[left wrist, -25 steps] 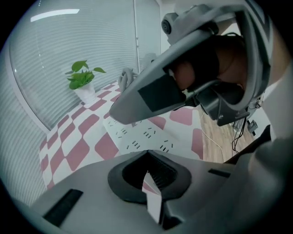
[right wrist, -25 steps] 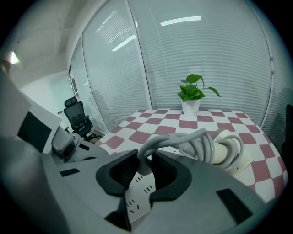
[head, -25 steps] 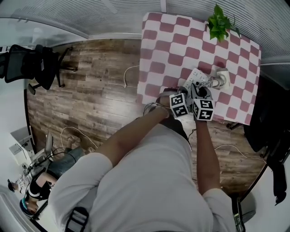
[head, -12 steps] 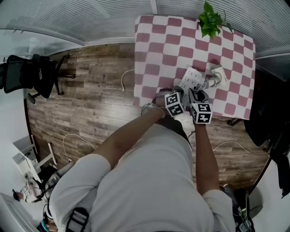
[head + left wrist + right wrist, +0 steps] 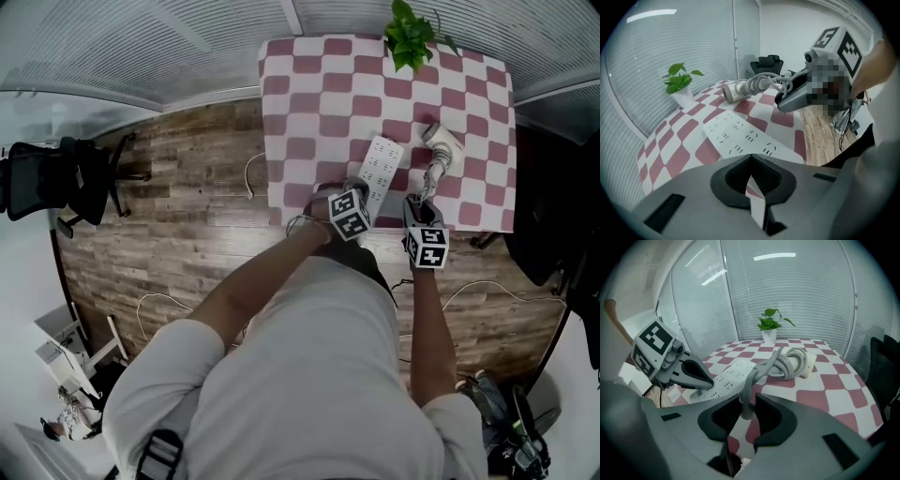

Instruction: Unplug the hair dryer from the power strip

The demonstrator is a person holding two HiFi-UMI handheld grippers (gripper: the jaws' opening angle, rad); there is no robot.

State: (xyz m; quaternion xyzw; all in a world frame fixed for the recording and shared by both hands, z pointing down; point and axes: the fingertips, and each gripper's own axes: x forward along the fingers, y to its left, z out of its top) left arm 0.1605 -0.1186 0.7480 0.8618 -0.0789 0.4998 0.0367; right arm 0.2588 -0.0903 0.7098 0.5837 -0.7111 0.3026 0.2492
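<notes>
A white power strip [image 5: 380, 169] [image 5: 740, 138] [image 5: 726, 376] lies on the red-and-white checked table [image 5: 309, 103]. My left gripper [image 5: 364, 195] [image 5: 750, 161] is shut, its tips down at the strip's near end. To the right, clear of the strip, my right gripper [image 5: 424, 195] [image 5: 746, 406] is shut on the hair dryer's grey plug [image 5: 743, 411]. From the plug, the grey cord [image 5: 431, 173] [image 5: 761, 371] runs in loops to the white hair dryer [image 5: 441, 141] [image 5: 806, 364] [image 5: 736, 91] lying further back.
A potted green plant [image 5: 405, 37] [image 5: 771, 326] stands at the table's far edge by the window blinds. The table's near edge is just below both grippers. Left of the table are wooden floor with loose cables [image 5: 253, 173] and a black office chair [image 5: 66, 169].
My right gripper has moved right, away from the power strip and the left gripper, taking the plug and cord end with it. The left gripper stays at the strip's near end.
</notes>
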